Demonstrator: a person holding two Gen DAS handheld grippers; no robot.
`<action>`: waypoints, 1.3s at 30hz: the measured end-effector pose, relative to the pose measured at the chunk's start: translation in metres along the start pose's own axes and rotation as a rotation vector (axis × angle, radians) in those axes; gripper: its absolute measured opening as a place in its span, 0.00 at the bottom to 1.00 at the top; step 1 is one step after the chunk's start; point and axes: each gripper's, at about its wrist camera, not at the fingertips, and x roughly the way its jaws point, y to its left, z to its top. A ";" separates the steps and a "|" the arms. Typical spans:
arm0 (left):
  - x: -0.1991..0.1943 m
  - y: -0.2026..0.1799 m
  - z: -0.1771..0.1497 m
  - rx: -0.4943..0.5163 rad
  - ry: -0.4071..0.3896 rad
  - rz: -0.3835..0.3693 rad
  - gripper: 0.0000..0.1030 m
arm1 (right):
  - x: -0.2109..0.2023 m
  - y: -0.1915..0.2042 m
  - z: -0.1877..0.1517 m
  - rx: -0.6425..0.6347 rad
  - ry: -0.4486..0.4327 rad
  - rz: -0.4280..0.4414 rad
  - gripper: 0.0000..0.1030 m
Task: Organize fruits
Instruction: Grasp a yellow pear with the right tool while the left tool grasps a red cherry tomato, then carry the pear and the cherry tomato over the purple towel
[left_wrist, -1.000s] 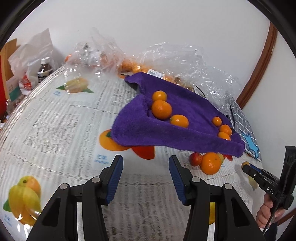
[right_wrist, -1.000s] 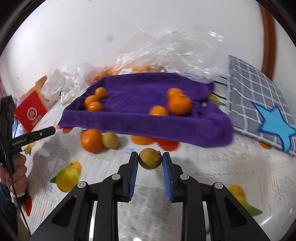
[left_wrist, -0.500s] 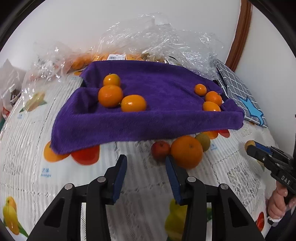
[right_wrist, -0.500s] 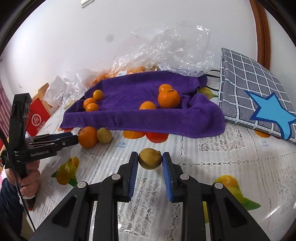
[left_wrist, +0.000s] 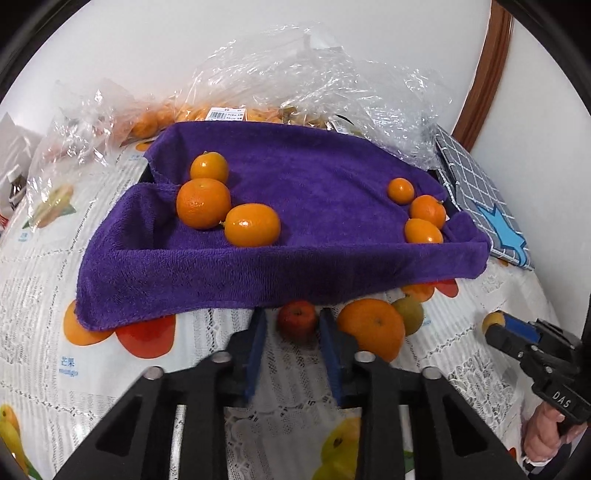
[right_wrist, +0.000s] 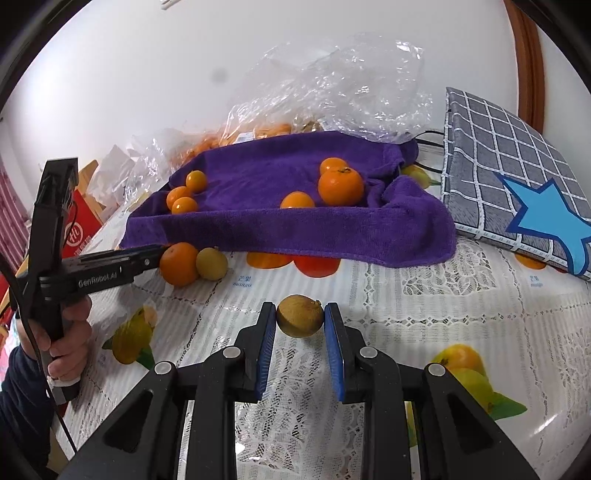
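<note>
Over the last second your left gripper (left_wrist: 291, 326) has swung from bare tablecloth far to the left up to the near edge of the purple towel (left_wrist: 295, 206); its jaws stand released on either side of the small red fruit (left_wrist: 297, 318), not yet pressing it that I can see, so a pickup looks imminent. Just right of that fruit lie a large orange (left_wrist: 371, 332) and a greenish fruit (left_wrist: 408, 314), both loose on the table (left_wrist: 55, 280). The towel seems draped over a tray or basket, though the container itself is hidden; in it sit three oranges (left_wrist: 207, 201) on the left and three small ones (left_wrist: 424, 212) on the right. Behind it, clear plastic bags (left_wrist: 314, 85) hold more orange fruit. Further right, your right gripper (right_wrist: 300, 320) stays clenched on the brown-green fruit (right_wrist: 300, 320), held just above the table, near the towel's front edge, so it awaits placing.
</note>
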 end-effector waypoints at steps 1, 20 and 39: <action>0.000 0.001 0.000 -0.007 -0.001 -0.009 0.22 | 0.000 0.000 0.000 -0.002 0.002 0.000 0.26; -0.020 0.035 -0.007 -0.197 -0.133 -0.084 0.22 | -0.008 -0.005 -0.001 0.032 -0.037 -0.004 0.26; -0.043 0.047 -0.010 -0.233 -0.231 -0.079 0.22 | -0.029 -0.003 0.034 -0.014 -0.113 -0.046 0.26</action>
